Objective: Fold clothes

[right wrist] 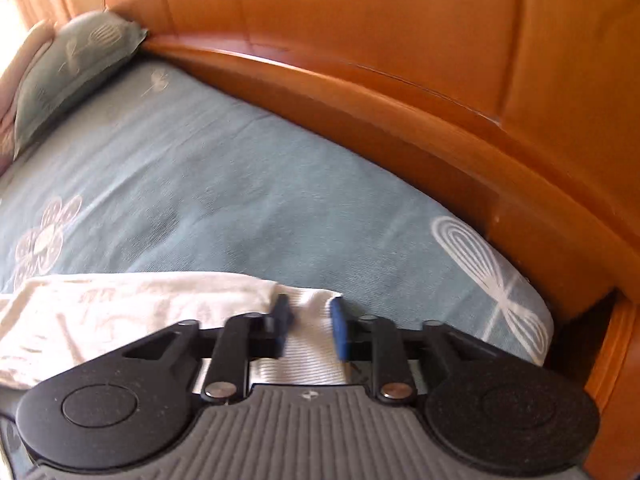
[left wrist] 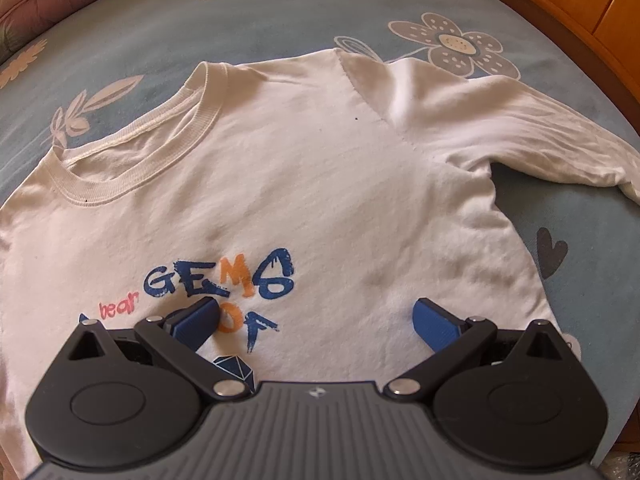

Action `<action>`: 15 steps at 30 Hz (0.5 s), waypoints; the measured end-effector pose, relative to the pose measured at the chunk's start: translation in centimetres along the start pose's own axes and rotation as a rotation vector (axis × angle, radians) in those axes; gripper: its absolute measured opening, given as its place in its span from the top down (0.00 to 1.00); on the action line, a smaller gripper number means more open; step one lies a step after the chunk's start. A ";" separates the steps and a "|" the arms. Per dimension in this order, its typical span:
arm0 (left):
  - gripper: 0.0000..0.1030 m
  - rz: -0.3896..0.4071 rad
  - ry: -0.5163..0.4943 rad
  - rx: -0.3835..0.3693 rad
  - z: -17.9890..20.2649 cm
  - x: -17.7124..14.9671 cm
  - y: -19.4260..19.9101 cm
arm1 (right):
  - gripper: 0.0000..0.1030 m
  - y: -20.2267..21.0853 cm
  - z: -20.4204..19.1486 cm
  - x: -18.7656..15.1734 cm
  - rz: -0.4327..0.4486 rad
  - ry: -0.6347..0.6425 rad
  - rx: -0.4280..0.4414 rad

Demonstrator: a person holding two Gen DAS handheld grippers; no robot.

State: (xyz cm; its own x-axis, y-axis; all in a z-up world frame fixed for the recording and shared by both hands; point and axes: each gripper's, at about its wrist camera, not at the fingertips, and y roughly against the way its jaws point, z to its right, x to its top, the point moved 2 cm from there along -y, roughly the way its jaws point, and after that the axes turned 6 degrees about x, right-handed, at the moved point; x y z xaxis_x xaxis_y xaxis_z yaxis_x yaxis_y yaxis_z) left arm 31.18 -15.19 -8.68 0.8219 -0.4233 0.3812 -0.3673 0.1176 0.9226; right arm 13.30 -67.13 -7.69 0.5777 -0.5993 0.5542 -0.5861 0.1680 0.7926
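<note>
shirt [left wrist: 304, 168]: white, flat on bed [left wrist: 280, 12], print up, collar far-left
sleeve [left wrist: 520, 128]: long axis runs out to the right
R gripper [right wrist: 310, 322]: jaws clamped on the cuff [right wrist: 308, 344], nearer the sleeve
L gripper [left wrist: 316, 320]: jaws wide, empty, over chest print

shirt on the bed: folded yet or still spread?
Spread, as far as the left wrist view shows. The white shirt lies front-up on the bedspread, print showing, one long sleeve stretched sideways. Its hem is out of view.

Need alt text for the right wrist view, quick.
The right gripper pinches the ribbed cuff of a white shirt lying on a blue flowered bedsheet. An orange wooden bed frame curves behind; a pillow sits top left.
</note>
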 end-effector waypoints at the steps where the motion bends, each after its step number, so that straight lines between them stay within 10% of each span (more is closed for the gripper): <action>1: 0.01 -0.001 -0.001 -0.001 0.0 0.0 0.0 | 0.89 0.0 0.0 0.4 0.002 0.001 0.000; 11: 0.01 0.019 0.001 -0.010 0.0 0.3 0.3 | 0.73 0.3 -1.9 4.6 0.087 0.113 -0.094; 15: 0.01 0.052 0.010 0.022 -0.4 0.5 0.8 | 0.56 0.2 -8.3 3.4 0.081 0.222 0.093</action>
State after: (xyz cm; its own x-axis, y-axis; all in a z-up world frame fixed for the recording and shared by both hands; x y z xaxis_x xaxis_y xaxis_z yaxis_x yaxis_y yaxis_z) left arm 31.45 -14.94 -7.77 0.8054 -0.4083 0.4296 -0.4194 0.1197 0.8999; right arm 19.84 -62.69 -3.48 0.6313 -0.3983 0.6654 -0.6793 0.1301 0.7223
